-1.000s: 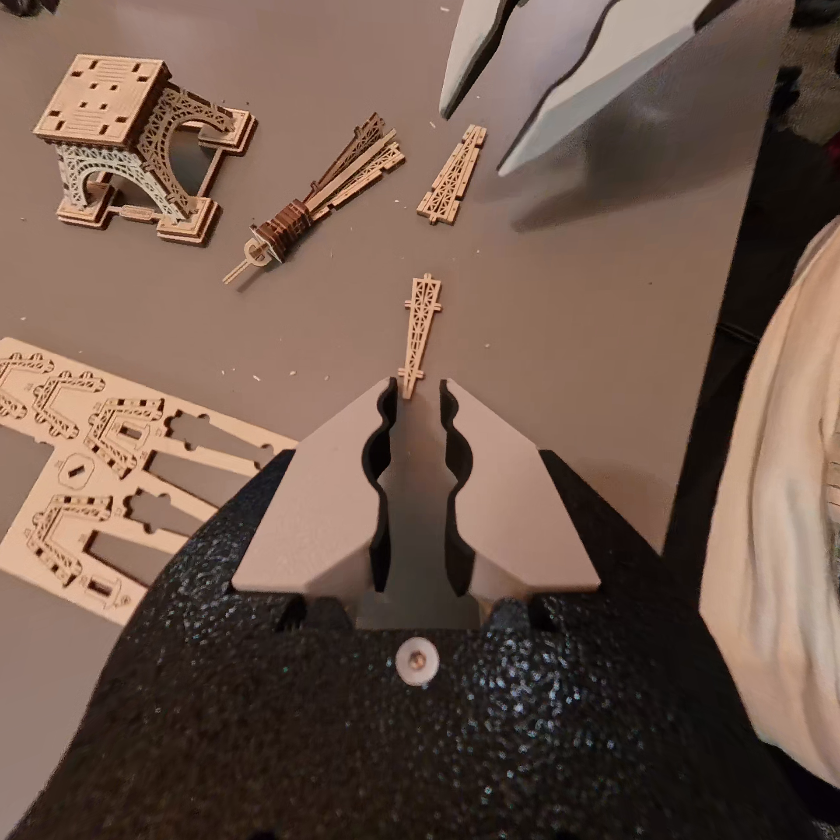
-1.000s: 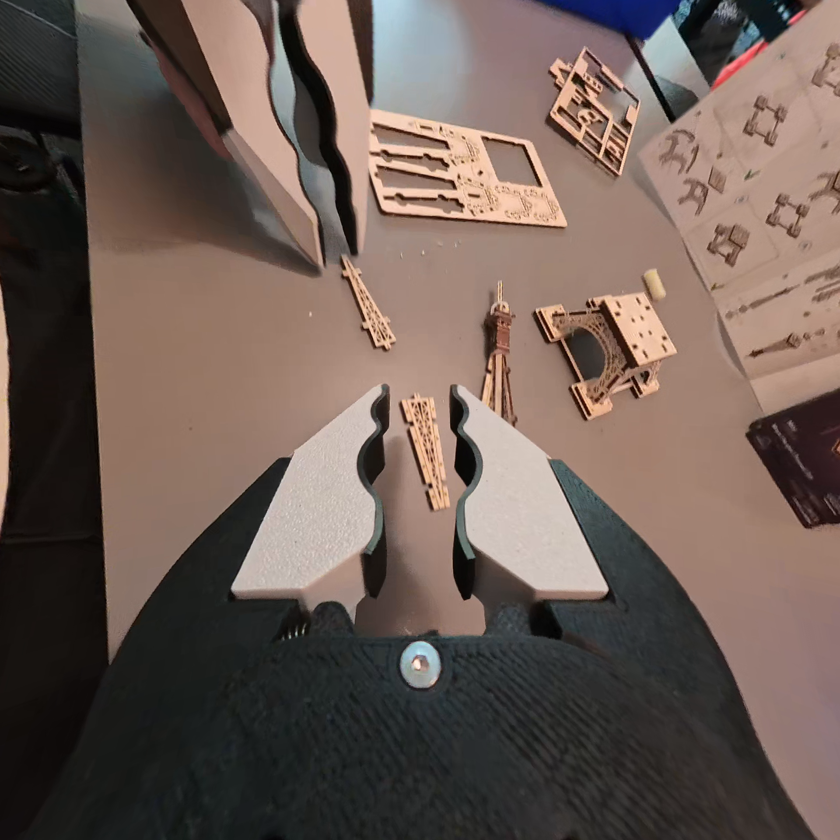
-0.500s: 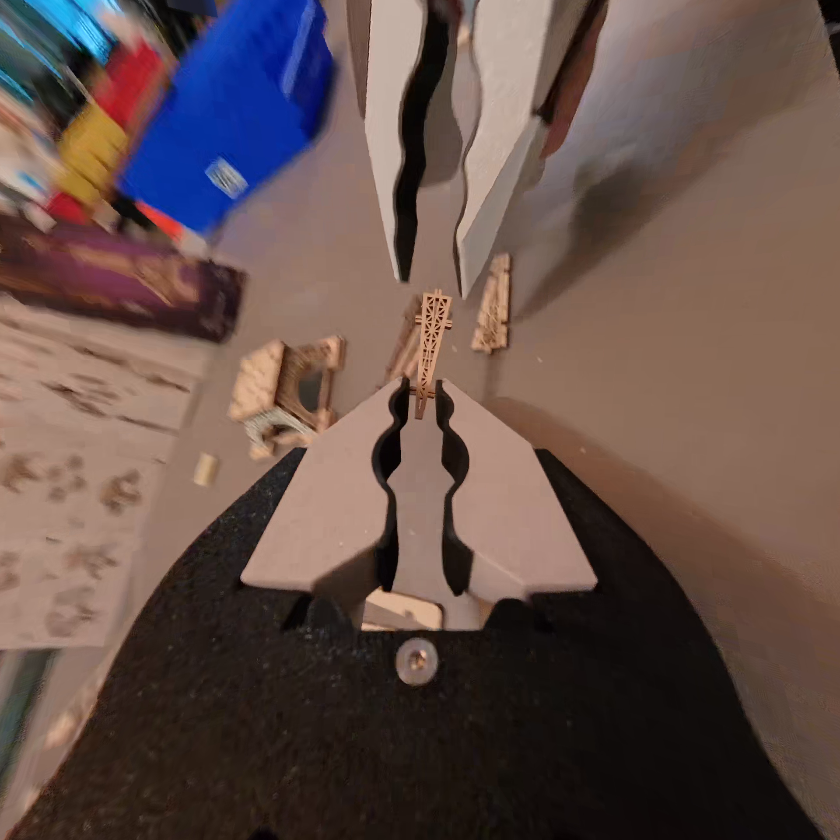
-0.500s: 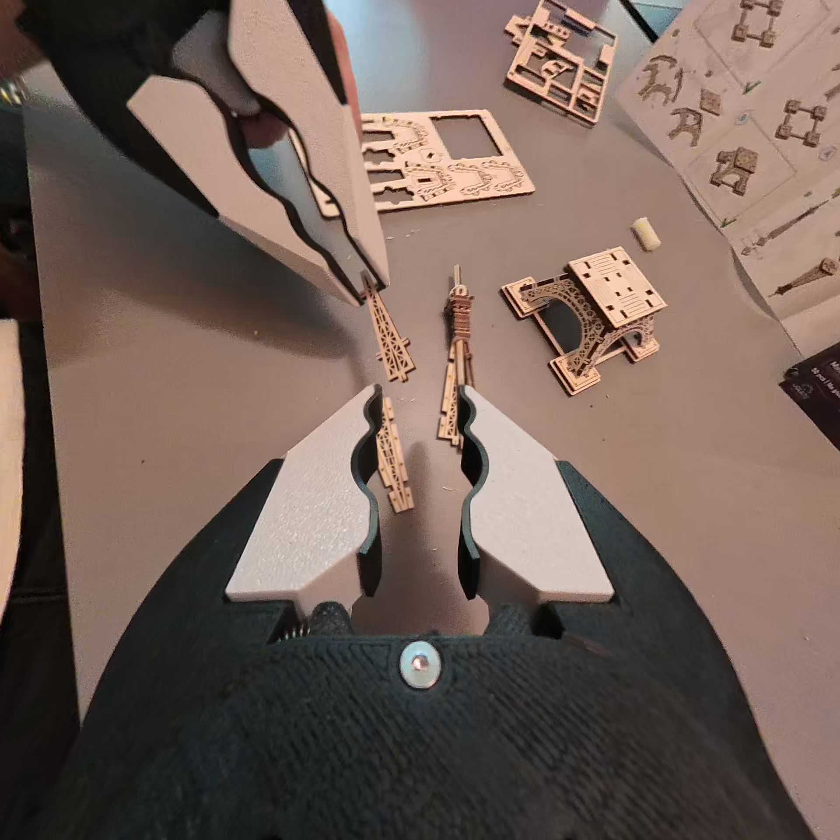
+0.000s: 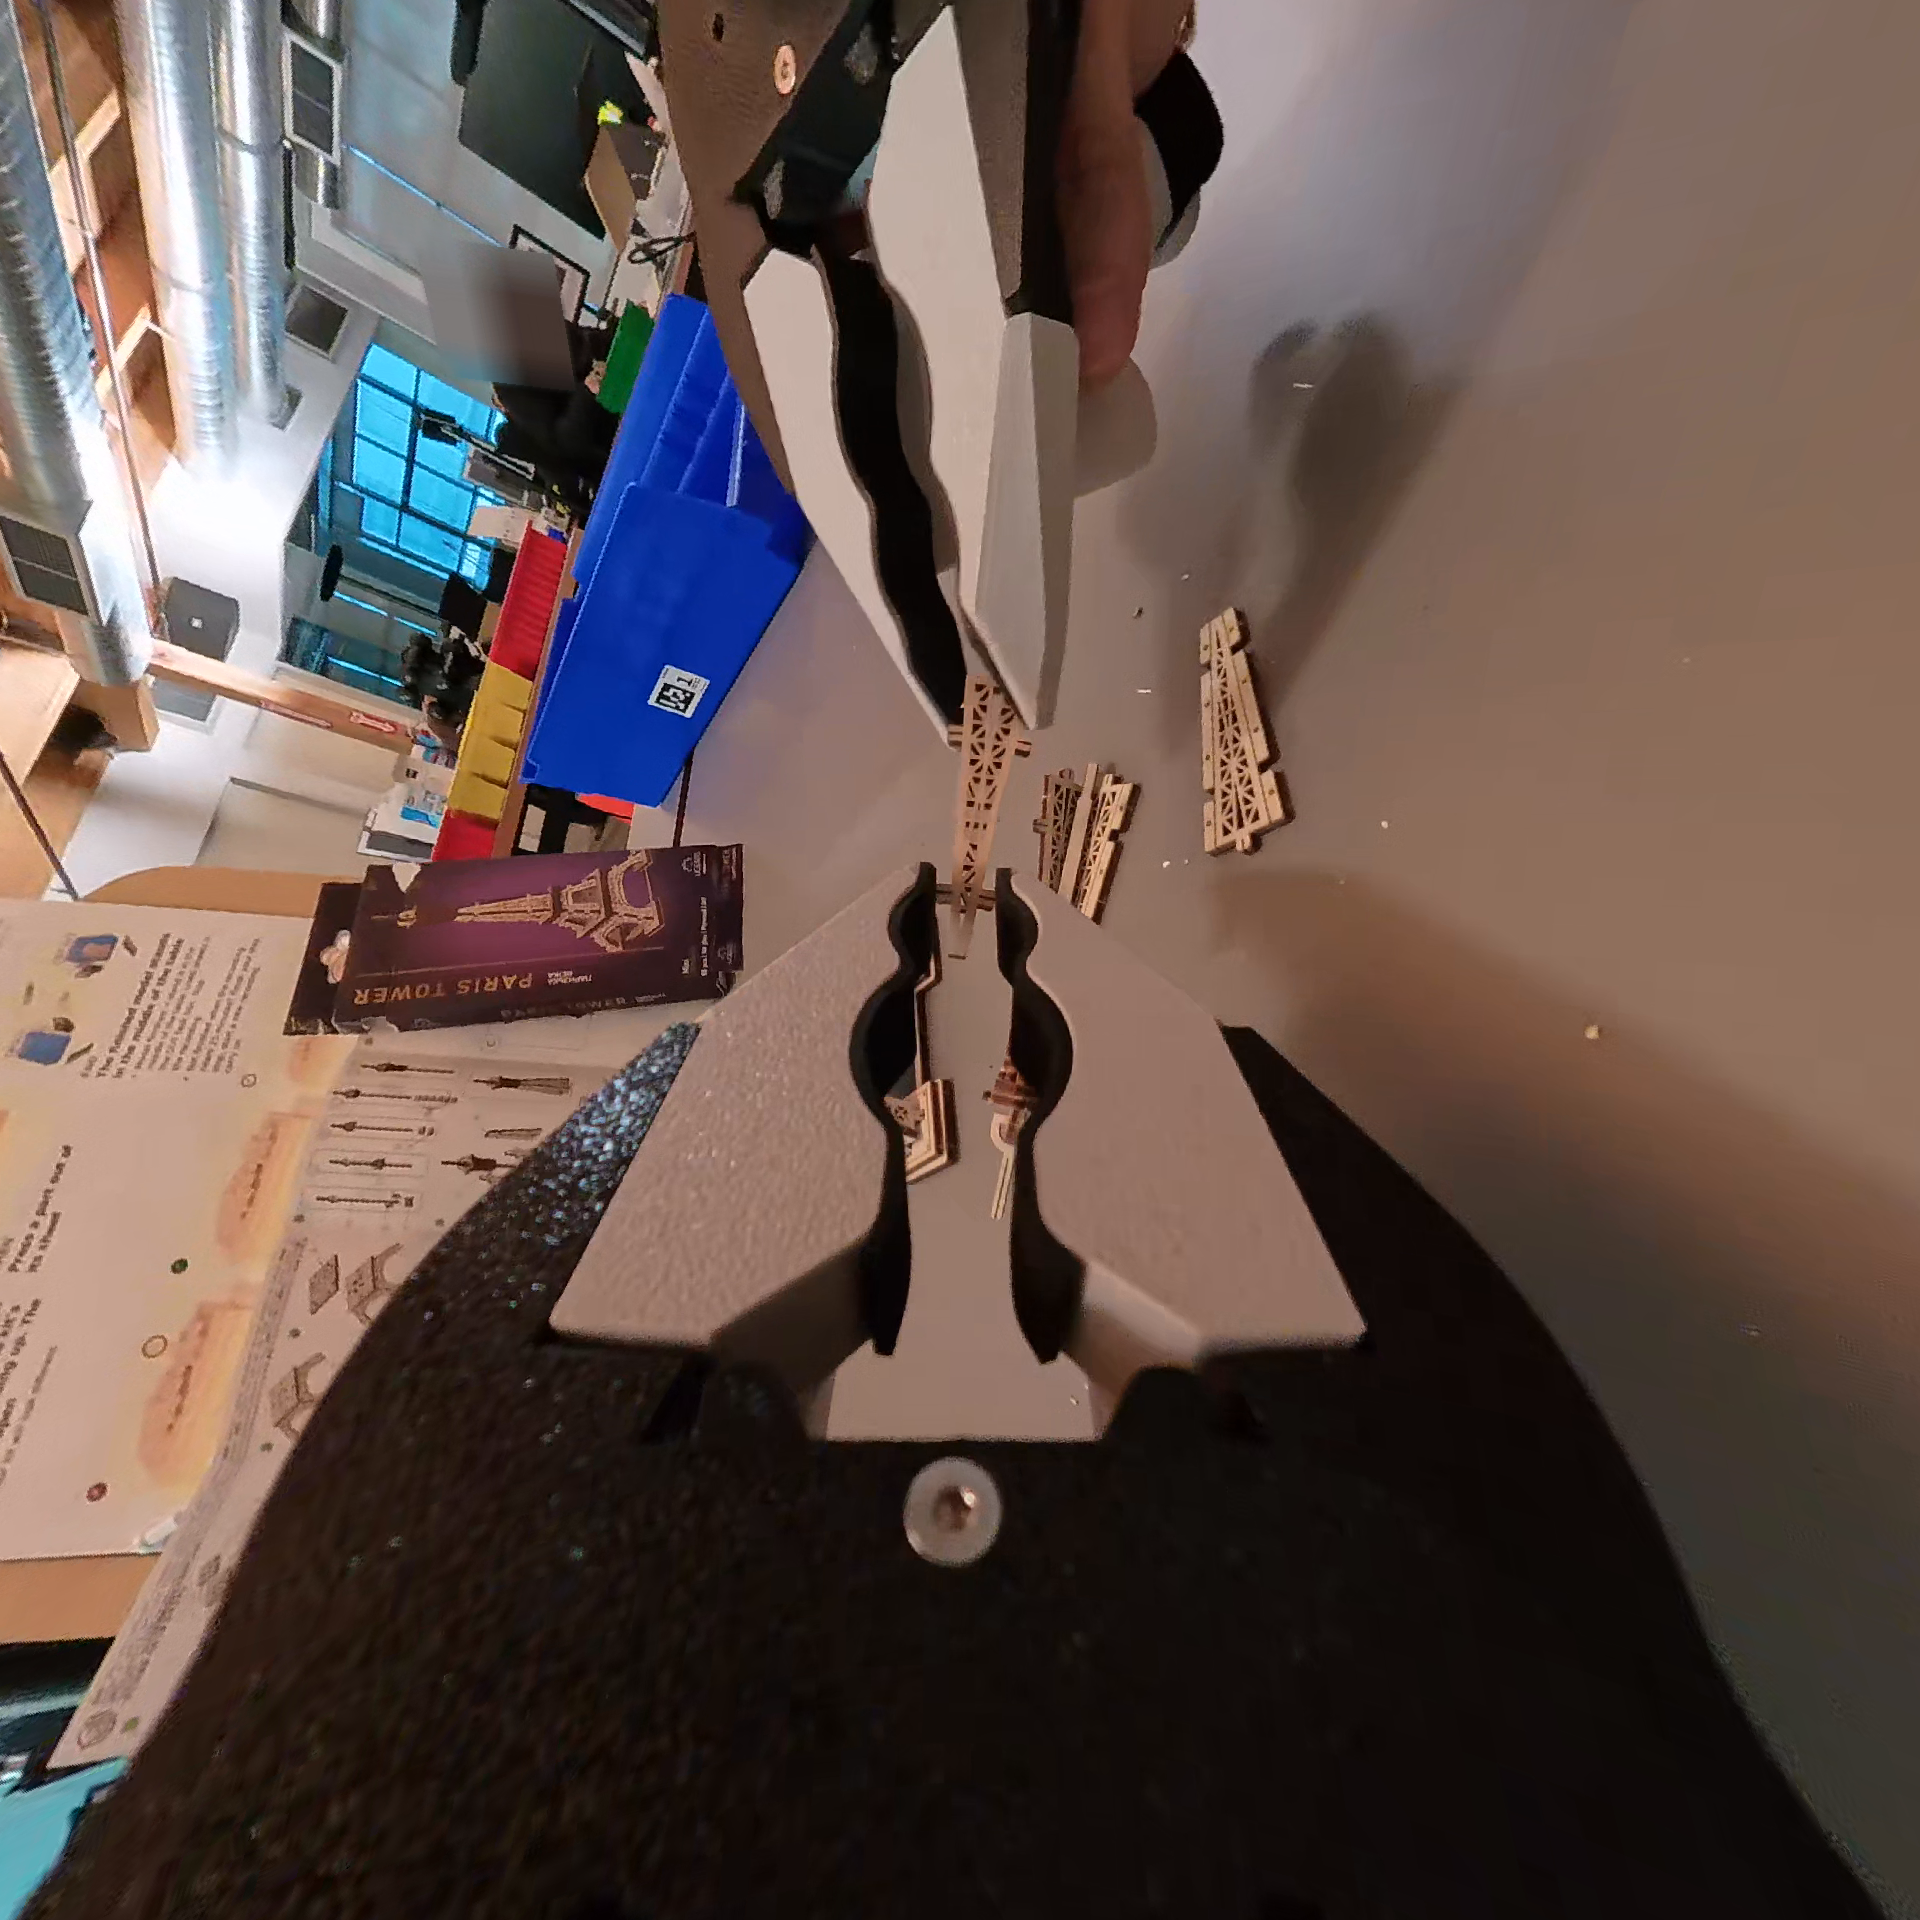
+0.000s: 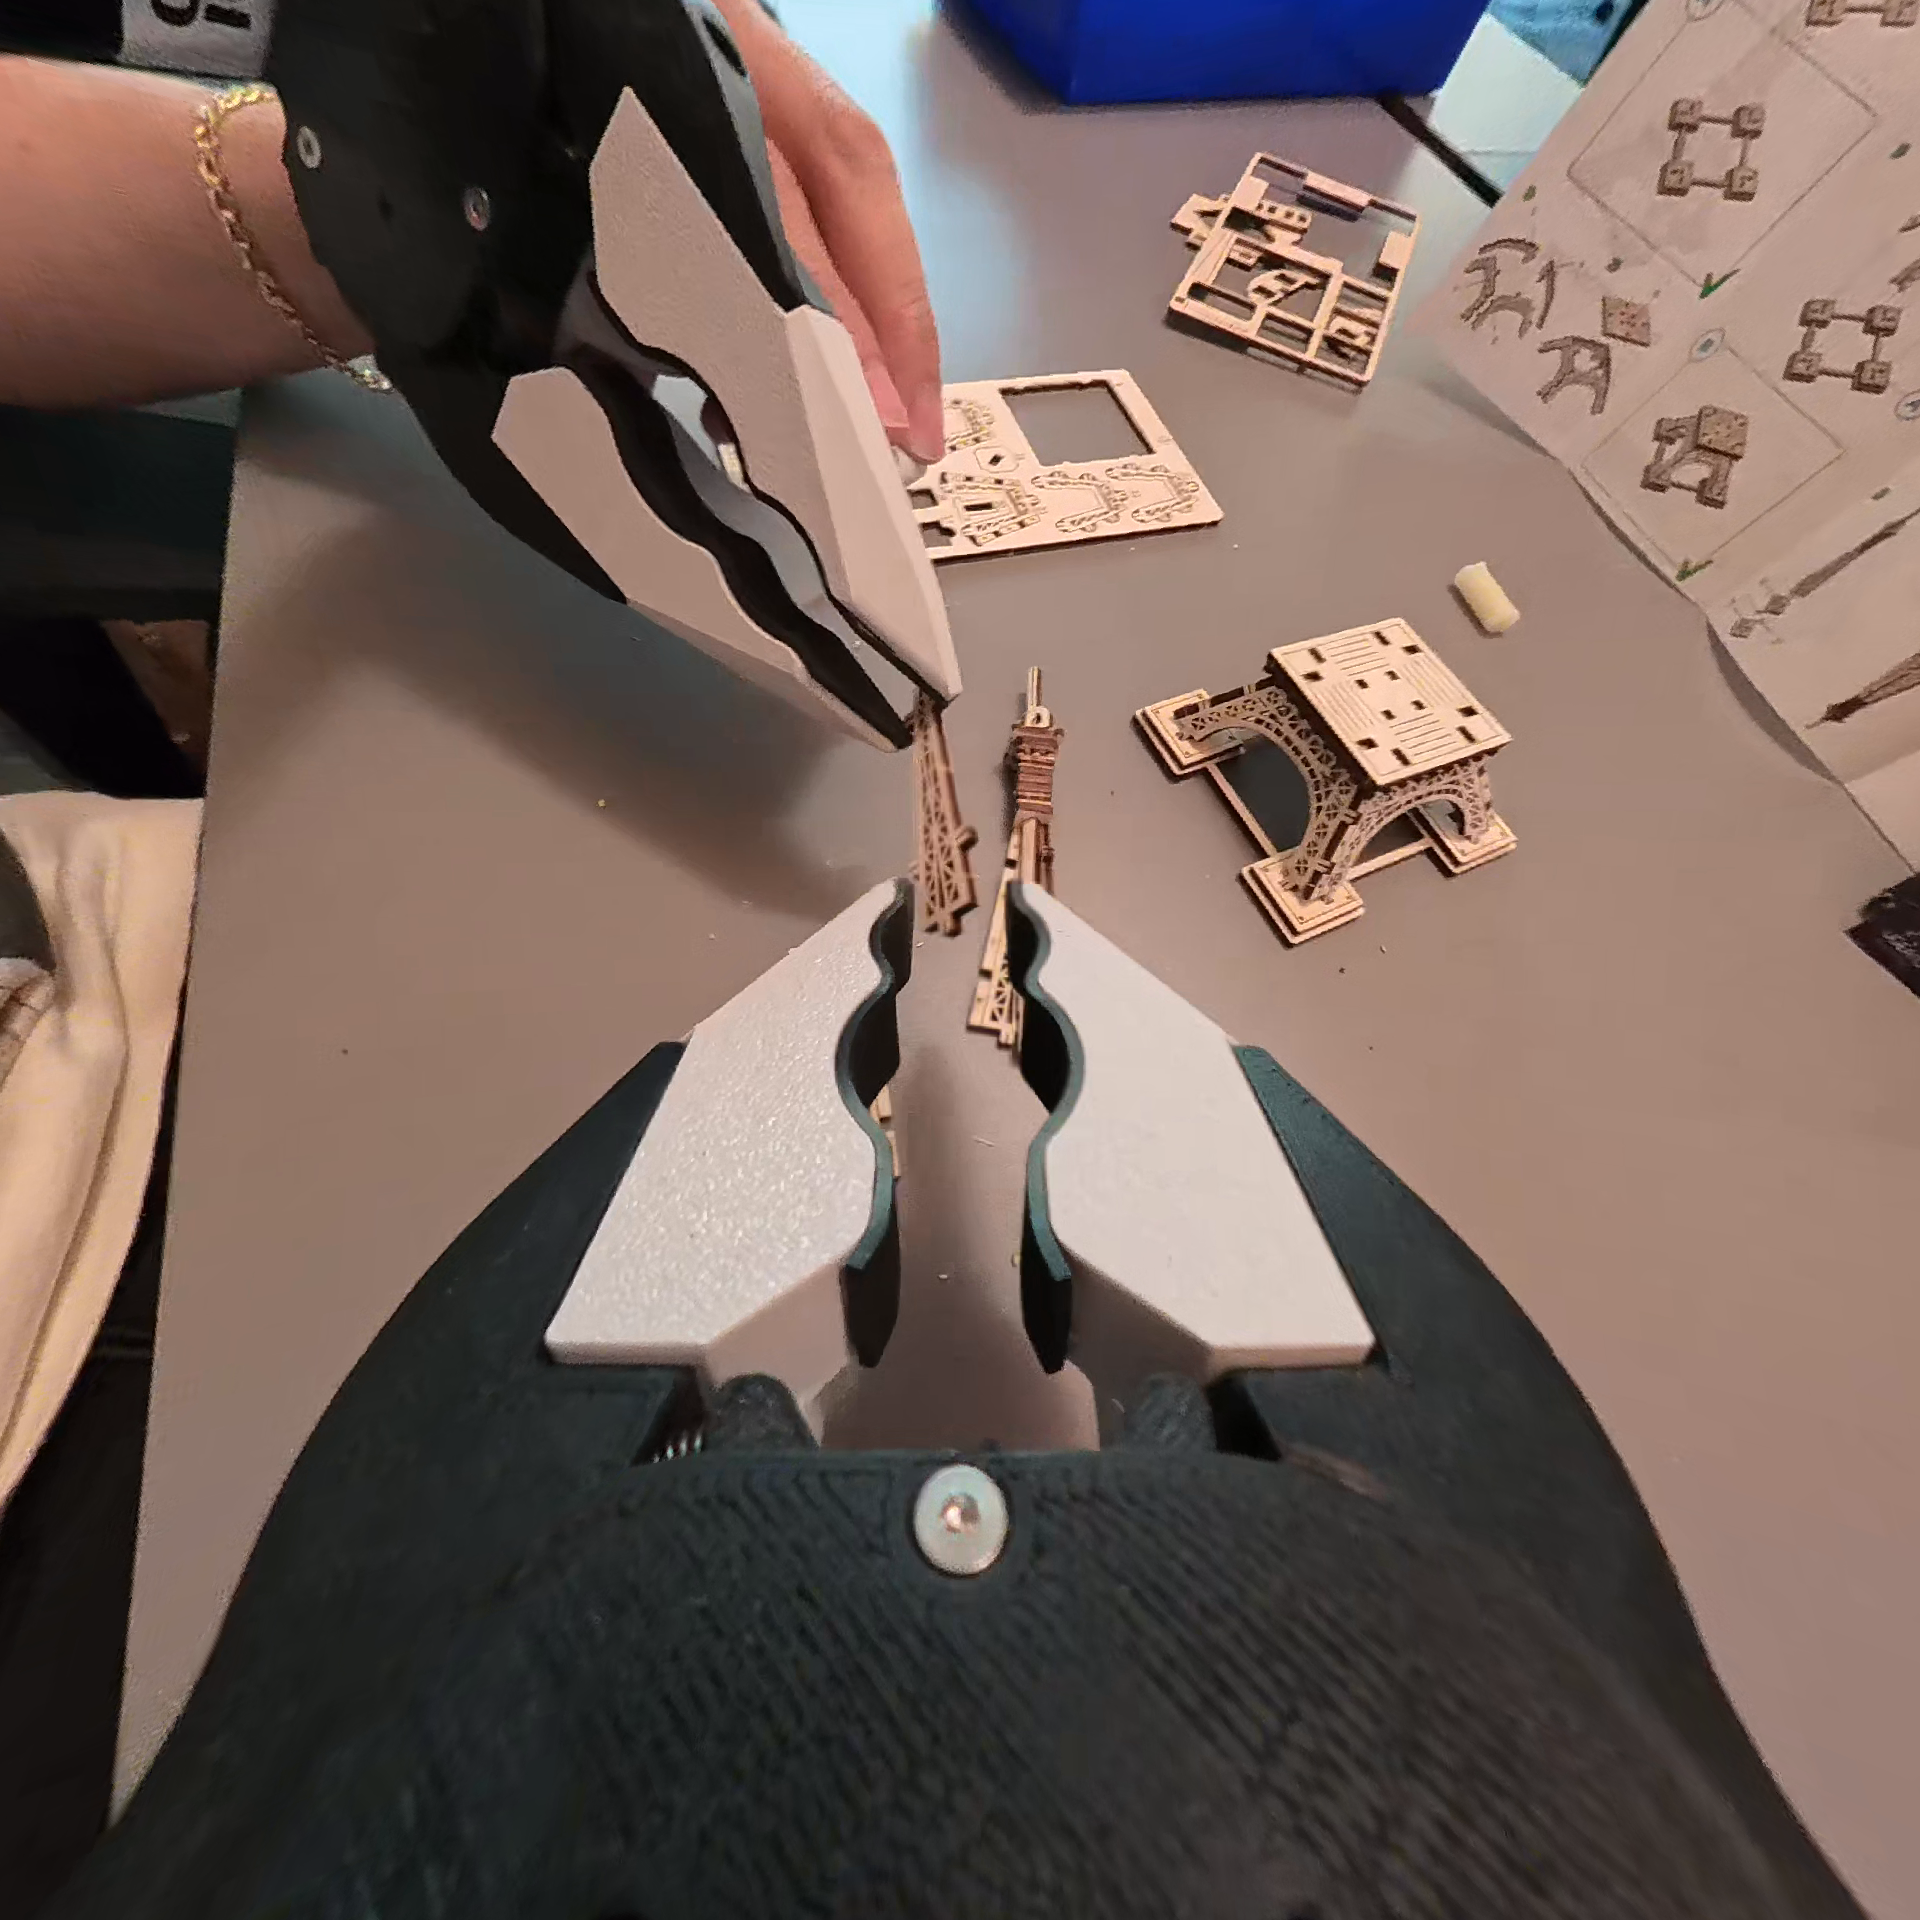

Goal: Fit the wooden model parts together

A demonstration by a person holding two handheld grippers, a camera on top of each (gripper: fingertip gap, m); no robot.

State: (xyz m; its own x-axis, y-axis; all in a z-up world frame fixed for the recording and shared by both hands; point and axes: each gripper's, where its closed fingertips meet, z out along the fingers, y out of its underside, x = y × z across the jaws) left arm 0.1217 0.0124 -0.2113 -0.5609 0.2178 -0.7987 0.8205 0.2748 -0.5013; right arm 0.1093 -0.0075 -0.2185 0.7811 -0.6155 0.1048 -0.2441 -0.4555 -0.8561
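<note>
left gripper (image 5: pixel 968 891) pinched nearly closed at its tips, right gripper (image 6: pixel 961 902) parted, tips facing close together.

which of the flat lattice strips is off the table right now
The narrow lattice strip pinched in the left gripper; the wider strip lies flat on the table.

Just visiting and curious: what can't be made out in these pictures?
Left wrist view: arched wooden tower base, mostly hidden behind the left gripper.
Right wrist view: flat wooden lattice strip, nearly hidden under the right gripper; black box, cut off by the right edge.
</note>
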